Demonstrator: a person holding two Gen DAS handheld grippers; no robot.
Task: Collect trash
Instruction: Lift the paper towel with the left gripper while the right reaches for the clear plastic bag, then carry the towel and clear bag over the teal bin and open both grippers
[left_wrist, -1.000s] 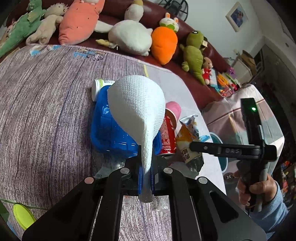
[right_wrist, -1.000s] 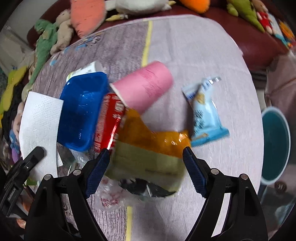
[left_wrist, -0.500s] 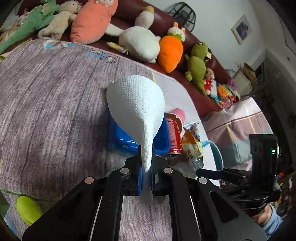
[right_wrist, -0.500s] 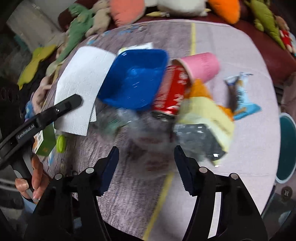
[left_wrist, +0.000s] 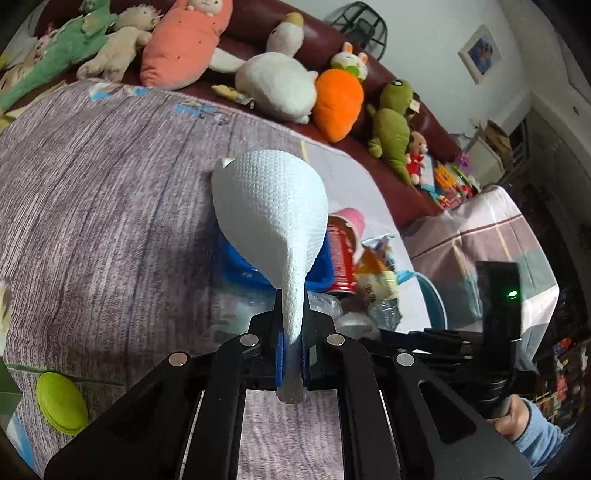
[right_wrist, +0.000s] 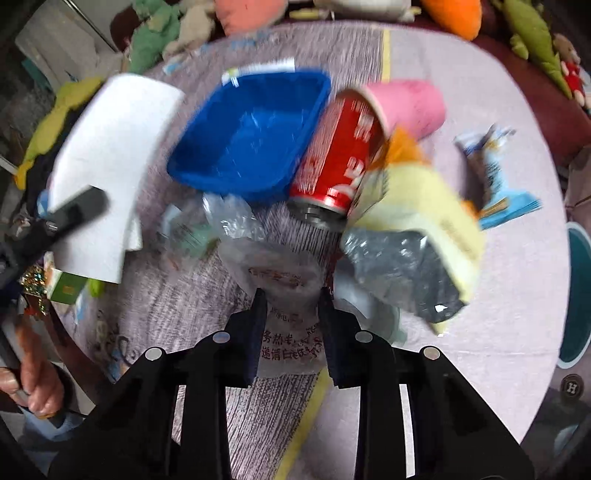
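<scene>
Clear plastic wrapper (right_wrist: 284, 295) between right gripper (right_wrist: 290, 314) pads

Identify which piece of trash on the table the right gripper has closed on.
The right gripper grips the clear plastic bag with red print; the red can, pink cup and yellow snack bag lie untouched beyond it.

light: soft, even | right view motion-blurred | edges fisheye-bent, dark

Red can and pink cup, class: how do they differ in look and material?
The red can is glossy metal with white lettering; the pink cup is matte and plain. The can's silver end faces the camera; the cup's open rim meets the can. Both lie on their sides.
</scene>
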